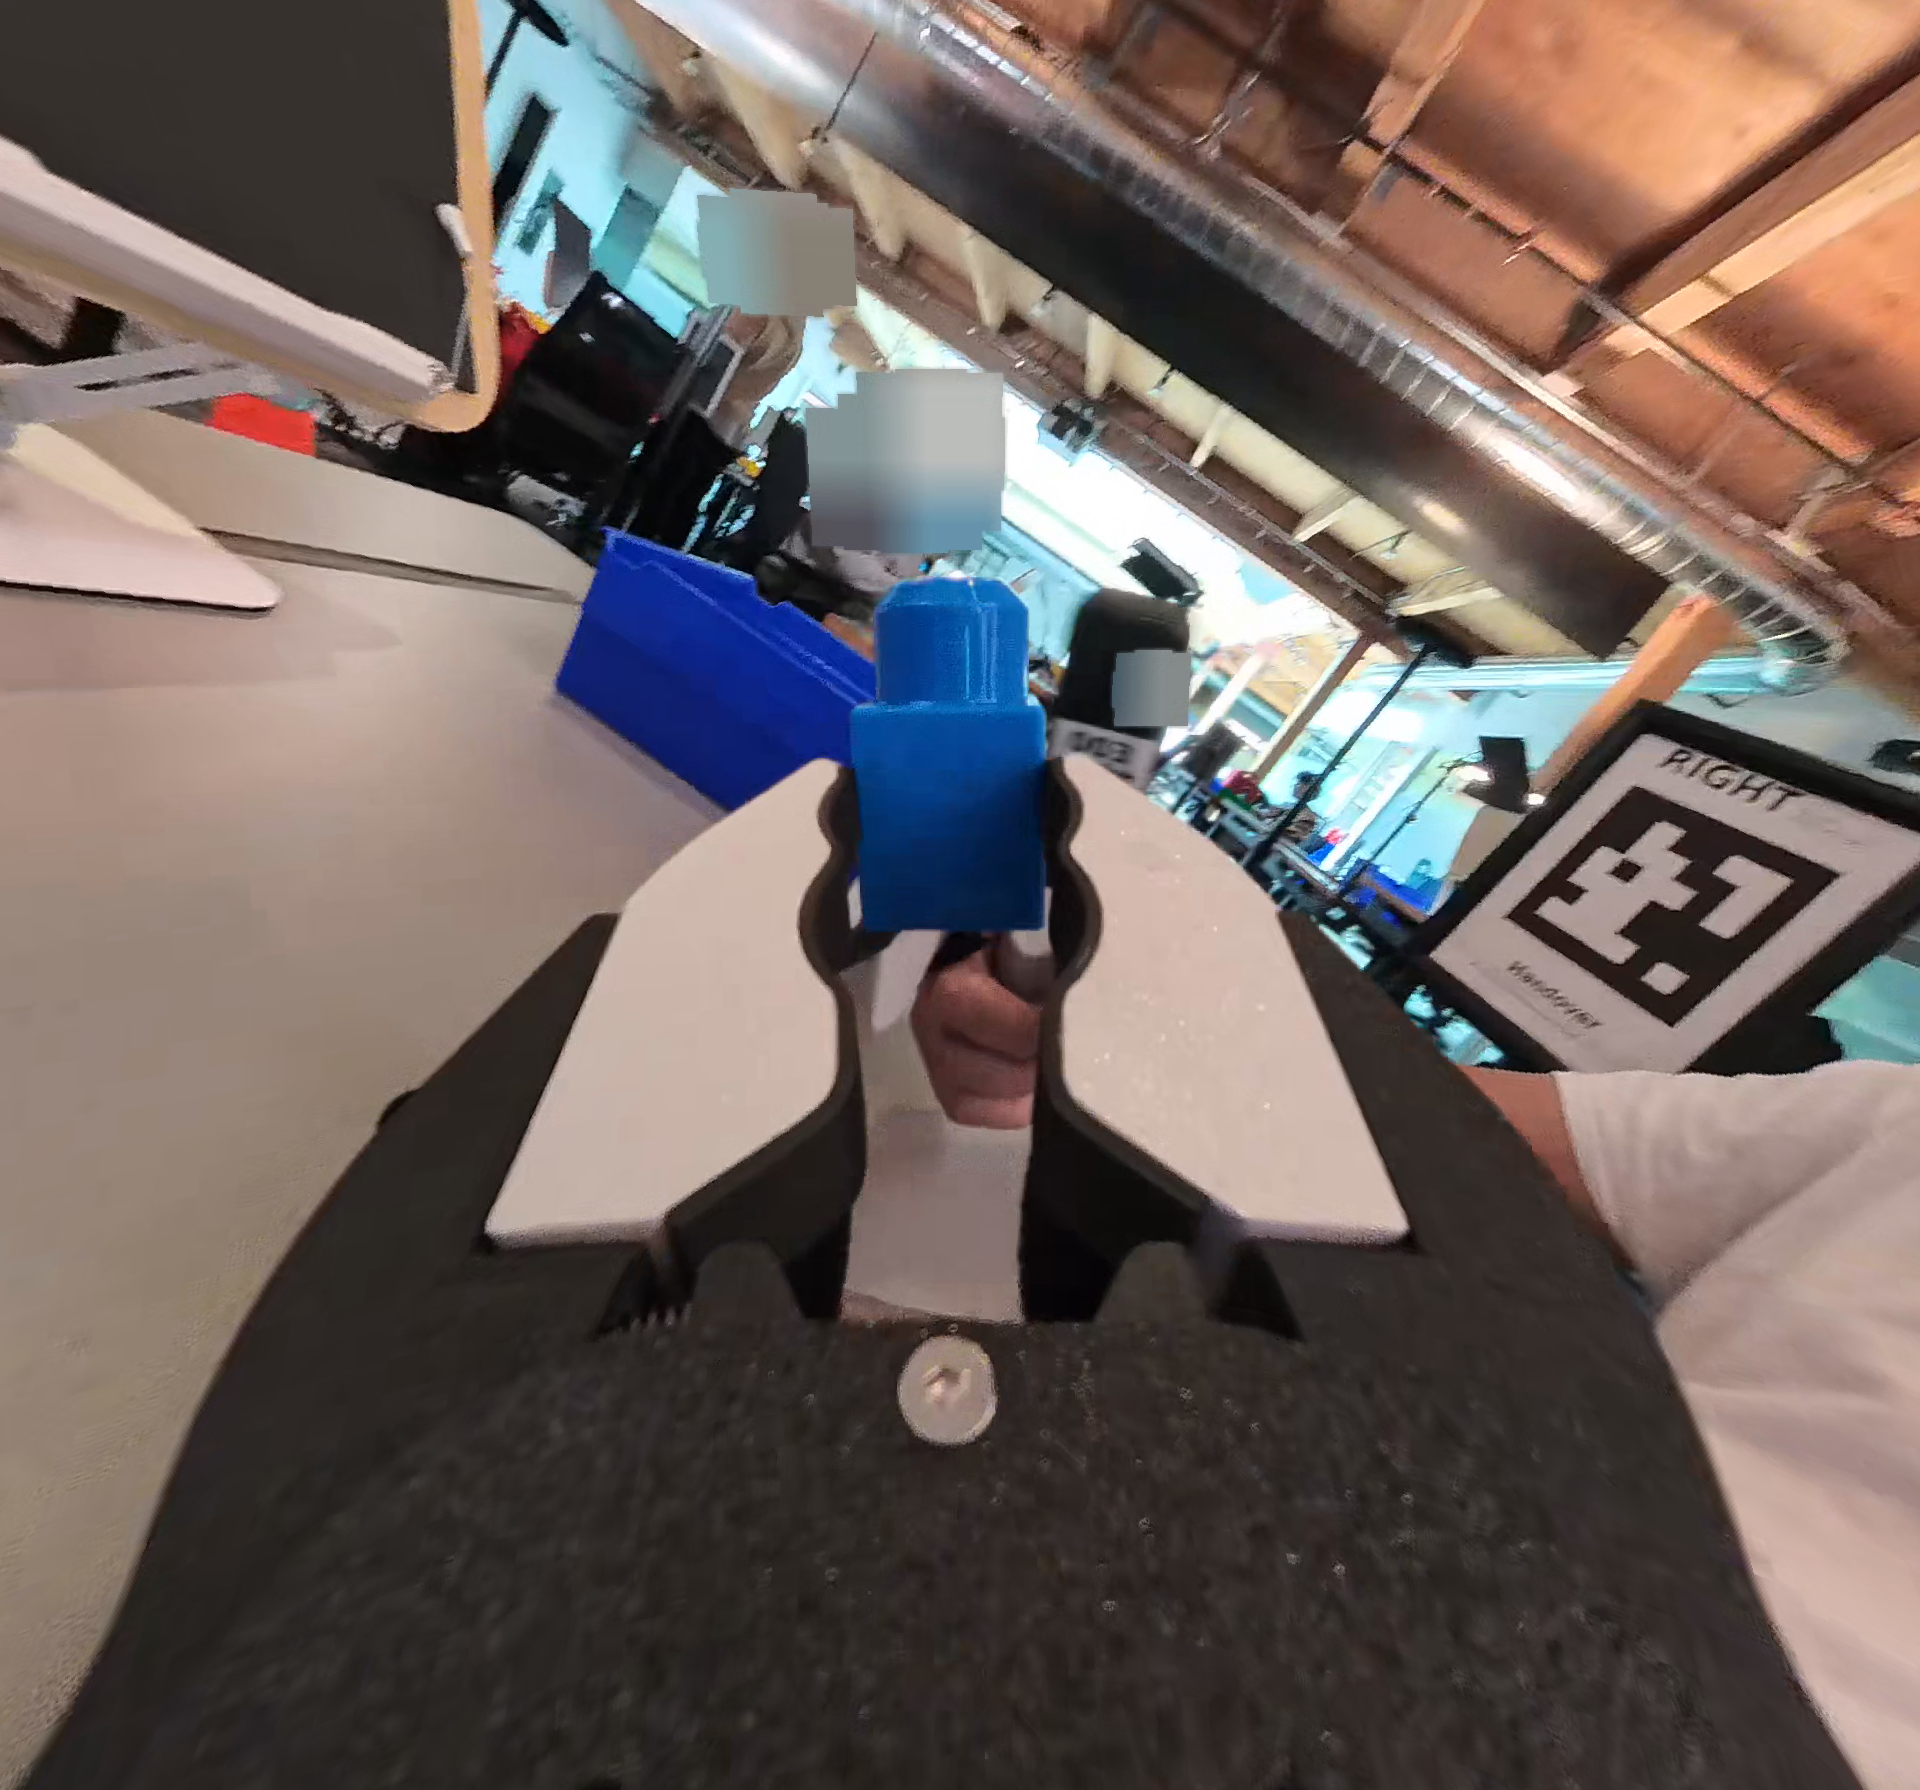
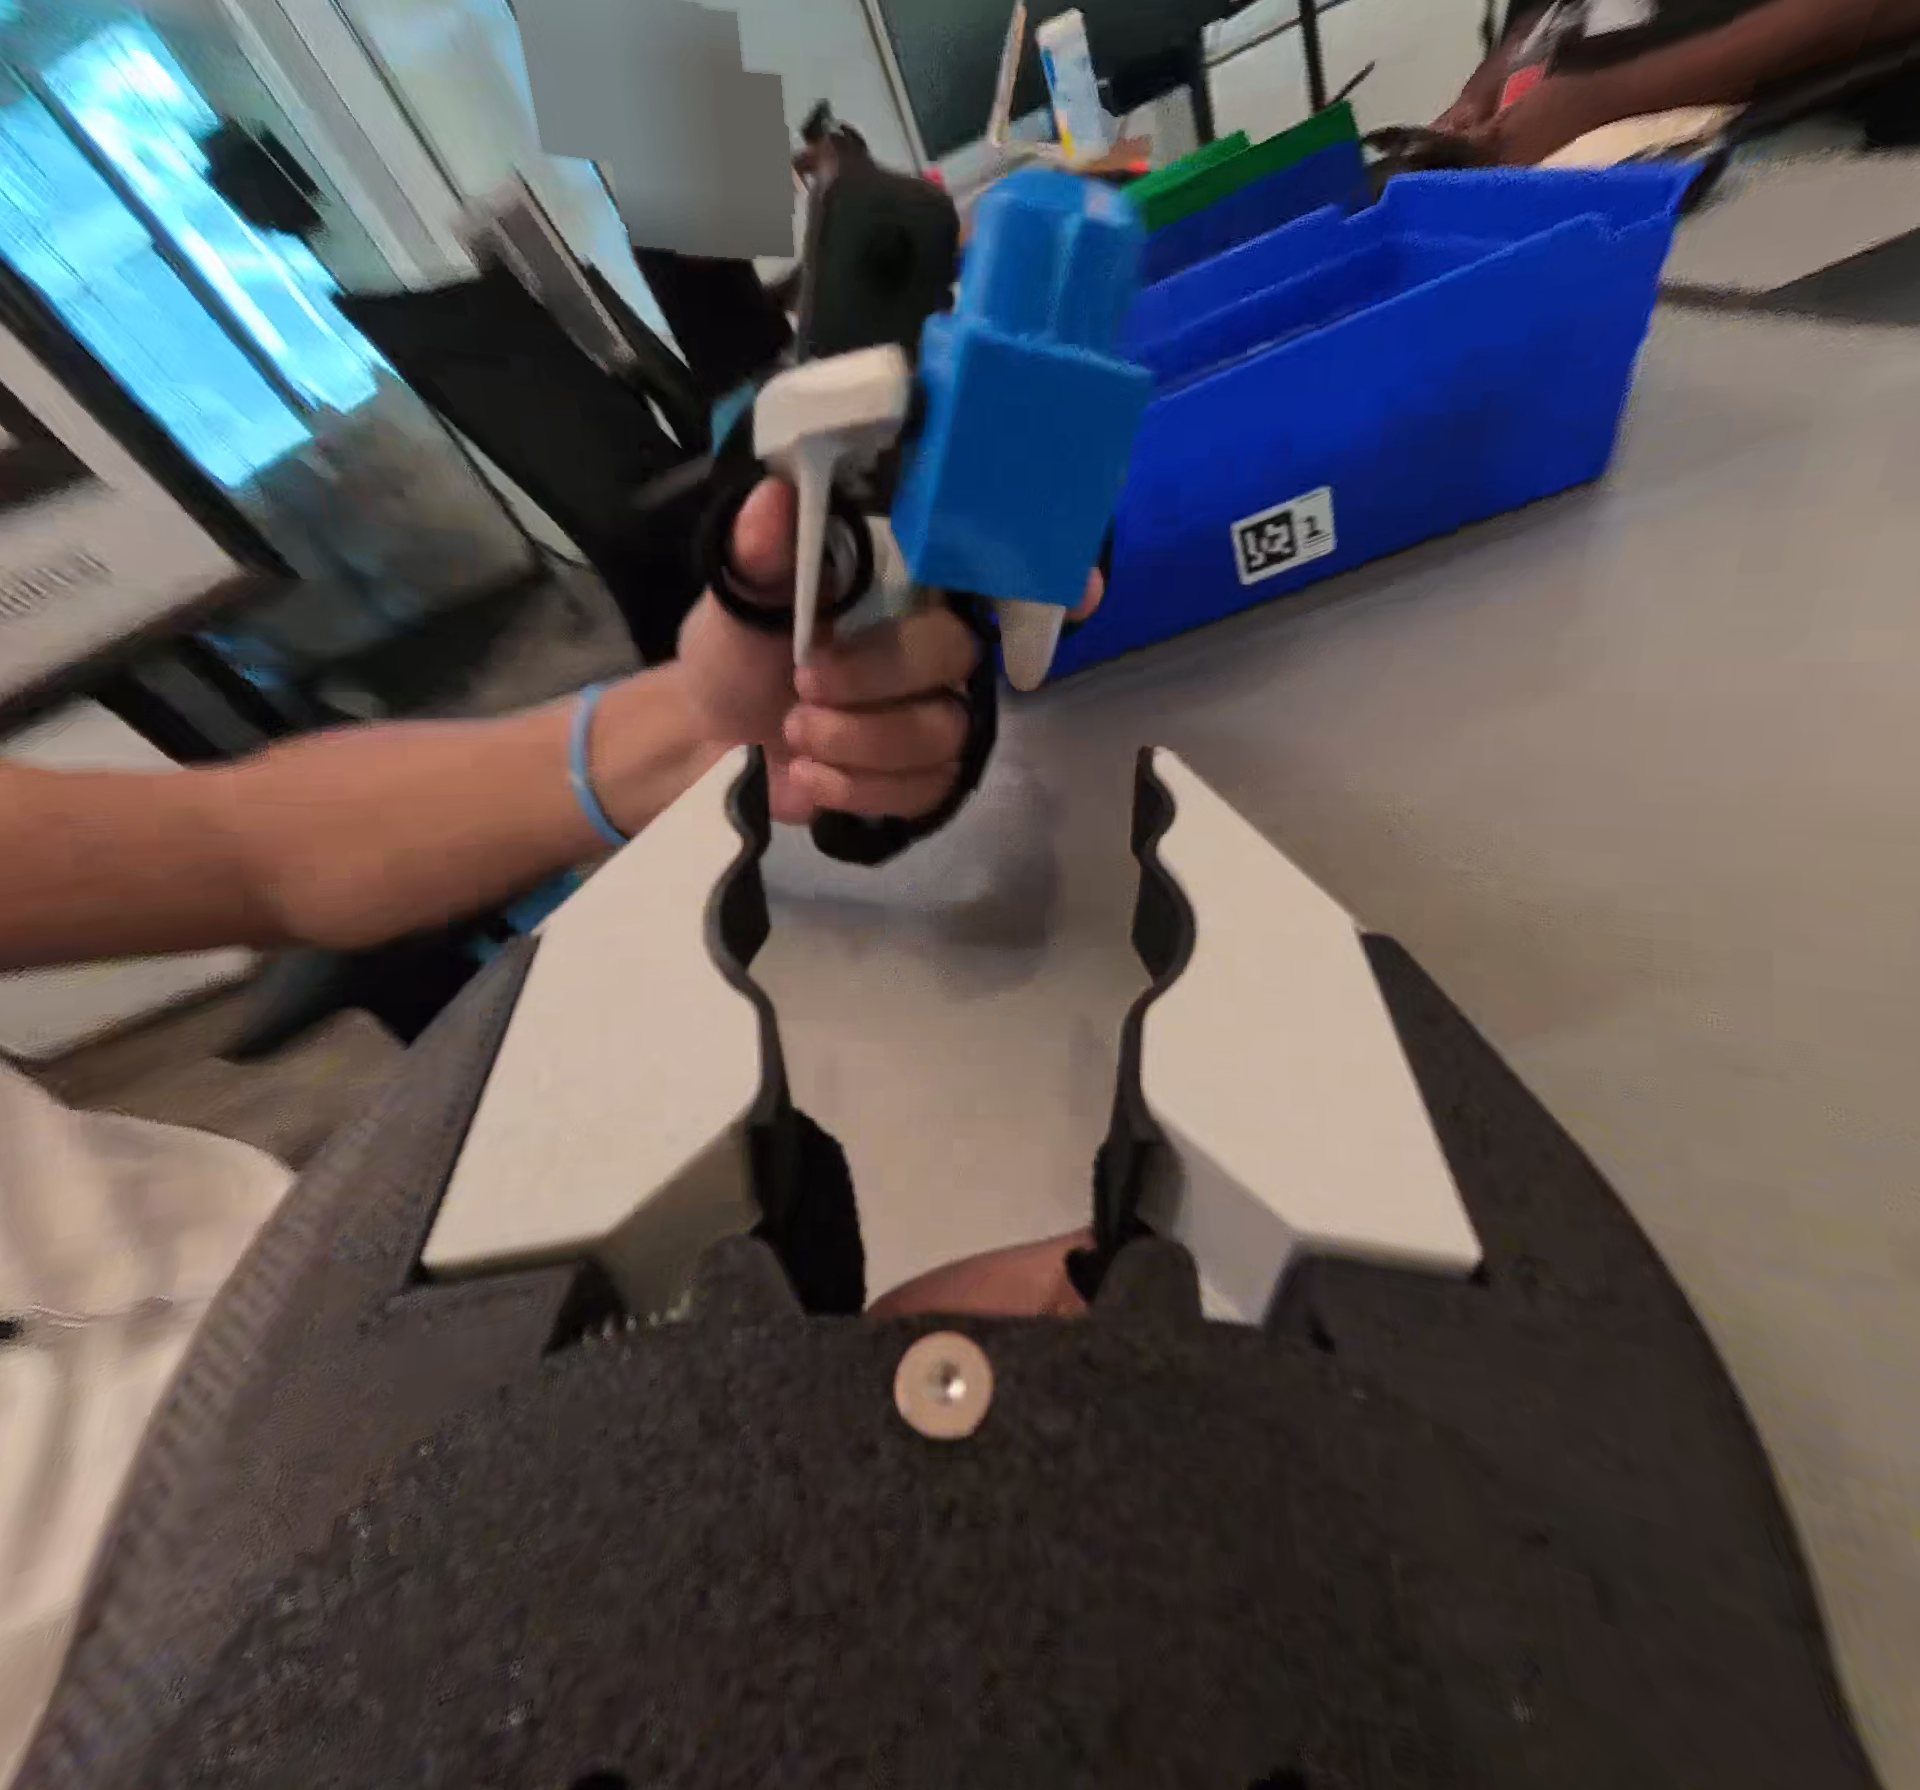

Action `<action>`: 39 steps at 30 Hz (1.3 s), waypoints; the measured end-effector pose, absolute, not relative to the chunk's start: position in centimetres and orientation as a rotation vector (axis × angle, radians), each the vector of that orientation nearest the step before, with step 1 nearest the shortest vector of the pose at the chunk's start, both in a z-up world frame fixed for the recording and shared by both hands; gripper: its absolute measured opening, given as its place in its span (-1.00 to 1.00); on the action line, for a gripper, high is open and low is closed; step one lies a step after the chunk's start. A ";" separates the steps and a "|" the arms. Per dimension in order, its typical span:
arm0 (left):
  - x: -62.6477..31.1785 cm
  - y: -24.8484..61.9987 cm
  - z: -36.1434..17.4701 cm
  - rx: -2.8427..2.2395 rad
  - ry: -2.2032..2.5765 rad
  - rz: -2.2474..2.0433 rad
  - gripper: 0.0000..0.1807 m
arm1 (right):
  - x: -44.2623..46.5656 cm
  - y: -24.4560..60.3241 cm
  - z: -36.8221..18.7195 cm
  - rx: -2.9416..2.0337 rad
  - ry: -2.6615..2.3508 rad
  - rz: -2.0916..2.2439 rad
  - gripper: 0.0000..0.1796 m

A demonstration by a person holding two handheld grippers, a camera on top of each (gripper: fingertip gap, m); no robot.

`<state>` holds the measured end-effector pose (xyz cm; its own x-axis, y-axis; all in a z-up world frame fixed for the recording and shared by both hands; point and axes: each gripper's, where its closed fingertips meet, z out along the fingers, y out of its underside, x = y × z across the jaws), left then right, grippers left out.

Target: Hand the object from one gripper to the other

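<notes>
Tabletop (image 2: 1455,909): a plain grey surface that lay under both grippers, with nothing on it between them.
Bin (image 2: 1403,410): a blue bin stood on the tabletop behind the handover spot, with a small square marker on its side.
Left gripper (image 1: 948,841): its jaws were clamped on the lower, square part of the block; from the right wrist view it (image 2: 940,535) was held up off the tabletop by a hand (image 2: 862,701) on its handle.
Right gripper (image 2: 951,805): its jaws stood wide apart and held nothing; it pointed toward the block from below and nearer the camera, not touching it.
Block (image 1: 948,805): a blue piece with a square base and a rounded top, upright between the left fingers; in the right wrist view it (image 2: 1023,421) hung in the air in front of the bin.
Done: the block had been lifted and was presented by the left gripper.
Left: by my reading, the right gripper had to close in around the free upper part, clamp it, and then the left had to let go. About half the handover remained.
</notes>
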<state>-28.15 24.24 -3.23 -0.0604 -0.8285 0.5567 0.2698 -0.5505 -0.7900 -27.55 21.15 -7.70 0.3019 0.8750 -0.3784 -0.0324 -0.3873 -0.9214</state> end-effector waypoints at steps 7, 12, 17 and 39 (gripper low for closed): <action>-26.3 22.0 -3.4 -1.390 0.743 -1.762 -0.63 | -26.4 21.5 -5.0 -1.583 -0.581 1.546 -0.41; -25.3 21.7 -4.3 -1.418 0.771 -1.710 -0.63 | -26.7 21.0 -5.7 -1.607 -0.656 1.516 -0.45; -25.1 21.6 -4.3 -1.414 0.765 -1.703 -0.63 | -26.7 21.4 -5.8 -1.618 -0.653 1.467 -0.61; -25.9 25.6 -9.1 -1.655 0.853 -1.160 -0.57 | -22.4 27.4 -11.5 -1.406 -1.217 -0.606 -0.61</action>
<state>-25.94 25.57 -9.11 0.3180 -0.8940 0.3157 -0.0347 -0.3438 -0.9384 -22.36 27.39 -11.48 0.3352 0.3287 0.8830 0.9026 0.1568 -0.4010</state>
